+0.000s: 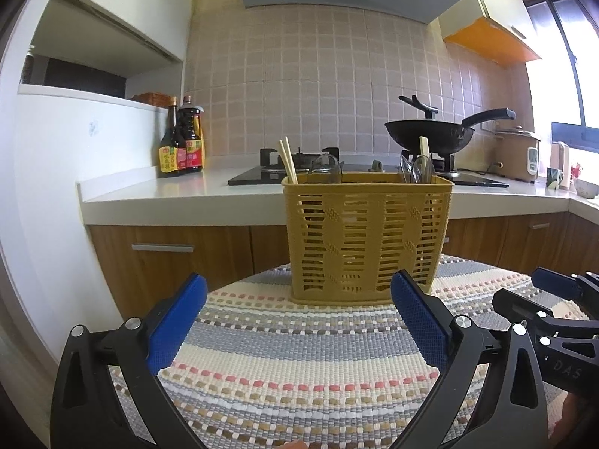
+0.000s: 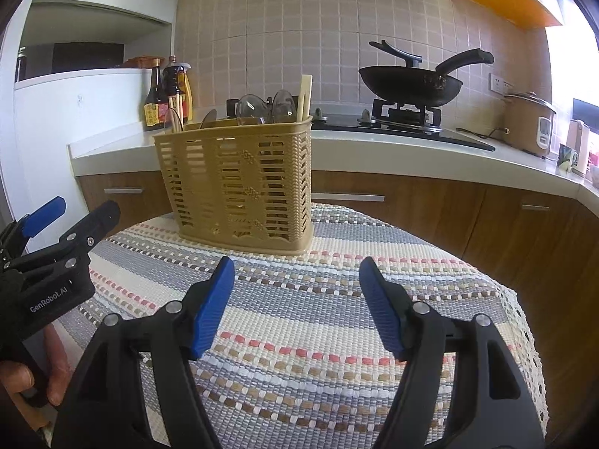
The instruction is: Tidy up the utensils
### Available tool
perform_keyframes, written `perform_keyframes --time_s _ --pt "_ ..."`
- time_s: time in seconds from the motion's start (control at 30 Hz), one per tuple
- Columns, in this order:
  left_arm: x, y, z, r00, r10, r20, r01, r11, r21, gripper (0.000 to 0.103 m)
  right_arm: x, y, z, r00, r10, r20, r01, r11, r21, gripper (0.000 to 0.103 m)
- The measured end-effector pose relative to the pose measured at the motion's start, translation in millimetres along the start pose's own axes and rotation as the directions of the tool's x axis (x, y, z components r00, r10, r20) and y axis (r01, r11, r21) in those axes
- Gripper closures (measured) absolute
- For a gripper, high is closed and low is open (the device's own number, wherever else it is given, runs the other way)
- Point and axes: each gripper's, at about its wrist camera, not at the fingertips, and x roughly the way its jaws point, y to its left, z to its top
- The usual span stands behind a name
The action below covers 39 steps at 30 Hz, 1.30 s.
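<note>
On my far left, back on the counter [image 1: 157, 191], three sauce bottles [image 1: 181, 138] stand close together against the tiled wall. My left gripper [image 1: 299, 299] hangs low over the striped woven mat [image 1: 284, 366], its blue pads [image 1: 176, 321] spread wide apart with nothing between them. Straight ahead of it, at the far edge of the mat, stands the yellow slatted basket [image 1: 365, 239], upright and apart from both of my grippers. At the basket's left end a pair of chopsticks [image 1: 287, 161] leans out above the rim; beside them I see a clear spoon [image 1: 325, 168], and toward the right end more clear spoons [image 1: 419, 168] with a pale wooden stick [image 1: 424, 146] poking up among them. Further right, my right gripper [image 2: 297, 284] hovers over the same mat, its blue pads [image 2: 209, 307] also spread with nothing held. Behind the basket sits the black stove [image 2: 404, 127], and on its right burner a black wok [image 2: 410, 82] with a spatula resting in it. At the far right of the counter stands a brown rice cooker [image 2: 528, 123].
</note>
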Motion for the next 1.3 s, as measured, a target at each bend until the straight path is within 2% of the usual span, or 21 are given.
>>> perform_keyframes --time_s 0.5,1.3 --pt "7.8 0.3 -1.2 0.999 -0.018 -0.044 0.018 1.0 -0.011 0.008 7.6 -3.0 0.1 0.999 -0.001 -0.036 0.001 1.0 0.018 0.035" --pt "11.1 0.4 -1.4 0.998 -0.026 -0.062 0.025 1.0 -0.018 0.008 8.5 -1.5 -0.8 0.999 -0.002 -0.045 0.003 1.0 0.016 0.035"
